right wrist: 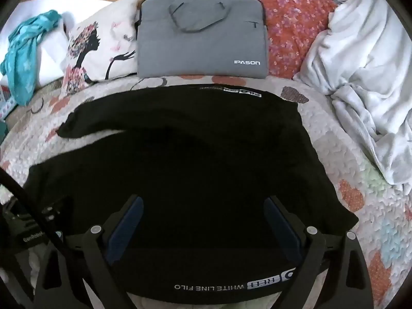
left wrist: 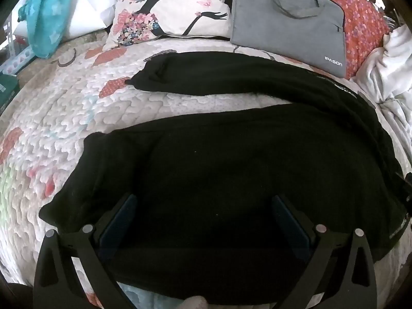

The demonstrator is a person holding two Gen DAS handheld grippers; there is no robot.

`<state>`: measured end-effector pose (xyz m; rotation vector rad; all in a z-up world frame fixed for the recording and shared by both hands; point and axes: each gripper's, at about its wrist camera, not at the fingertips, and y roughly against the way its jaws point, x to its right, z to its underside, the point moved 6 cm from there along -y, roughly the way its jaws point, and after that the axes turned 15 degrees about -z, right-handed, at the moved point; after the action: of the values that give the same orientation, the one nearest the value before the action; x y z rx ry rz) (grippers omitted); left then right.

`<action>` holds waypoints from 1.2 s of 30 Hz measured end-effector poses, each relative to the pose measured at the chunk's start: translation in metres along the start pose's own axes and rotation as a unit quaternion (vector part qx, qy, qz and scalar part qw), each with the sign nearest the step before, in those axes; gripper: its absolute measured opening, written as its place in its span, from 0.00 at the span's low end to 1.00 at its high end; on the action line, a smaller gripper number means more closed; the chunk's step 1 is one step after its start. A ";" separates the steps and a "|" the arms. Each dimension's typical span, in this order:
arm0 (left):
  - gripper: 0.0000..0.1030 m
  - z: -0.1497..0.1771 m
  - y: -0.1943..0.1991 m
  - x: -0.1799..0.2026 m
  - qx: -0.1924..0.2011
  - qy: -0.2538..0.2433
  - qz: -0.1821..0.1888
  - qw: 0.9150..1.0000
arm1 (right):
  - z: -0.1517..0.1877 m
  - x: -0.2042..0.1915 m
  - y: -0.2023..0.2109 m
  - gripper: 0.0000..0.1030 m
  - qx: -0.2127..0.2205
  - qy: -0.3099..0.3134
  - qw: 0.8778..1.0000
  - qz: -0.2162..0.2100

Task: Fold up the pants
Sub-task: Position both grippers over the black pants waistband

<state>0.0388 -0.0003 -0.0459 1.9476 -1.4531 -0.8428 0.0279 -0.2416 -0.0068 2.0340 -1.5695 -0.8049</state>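
I have the black pants (left wrist: 219,159) spread flat on the quilted bed (left wrist: 64,118), and both grippers hang over the near edge of the cloth, tilted down toward it. The left gripper (left wrist: 203,206) stands spread wide, its blue pads (left wrist: 121,221) on either side of bare black fabric, pinching nothing. The right gripper (right wrist: 203,206) is spread just as wide, also empty, with the printed white lettering of the pants (right wrist: 231,284) running across just below its open jaws.

The relation I care about: the pants lie lengthwise across the bed, their long axis running left to right in front of me rather than away from me. In the left view the two legs run out toward the left side of the bed, the far leg (left wrist: 206,74) parted from the near one by a strip of quilt. In the right view the wider end with its second white label (right wrist: 231,89) sits toward the right. So my left gripper is nearer the leg ends and my right is nearer the other end.

I judge the fold has not started. The near long edge lies directly under both grippers, so the next move likely calls for dropping and closing on that edge. The grey laptop bag (right wrist: 200,36) sits at the far edge, close to the pants.
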 end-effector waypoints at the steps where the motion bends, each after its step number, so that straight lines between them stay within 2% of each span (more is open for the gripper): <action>1: 1.00 0.000 0.000 0.000 0.001 0.003 0.004 1.000 | -0.001 0.001 0.001 0.94 0.001 0.001 1.000 0.003; 4: 1.00 0.000 0.000 0.000 0.001 0.003 0.004 1.000 | 0.002 0.000 -0.001 0.94 0.004 0.008 1.000 0.016; 6: 1.00 0.000 -0.001 0.000 -0.003 0.002 0.004 1.000 | 0.007 -0.012 -0.011 0.94 -0.017 0.029 0.999 0.032; 9: 1.00 -0.001 -0.001 0.000 -0.001 0.000 0.006 1.000 | 0.008 -0.002 -0.015 0.94 -0.028 0.010 0.999 0.017; 13: 1.00 -0.002 0.001 0.000 0.001 -0.002 0.007 1.000 | 0.011 0.003 -0.019 0.94 -0.032 -0.004 0.999 0.018; 36: 1.00 -0.001 0.003 0.002 0.012 0.001 0.006 1.000 | 0.018 0.004 -0.030 0.94 -0.042 0.011 0.998 0.046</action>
<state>0.0380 -0.0026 -0.0432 1.9545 -1.4784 -0.8227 0.0375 -0.2383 -0.0403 1.8911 -1.5781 -0.7962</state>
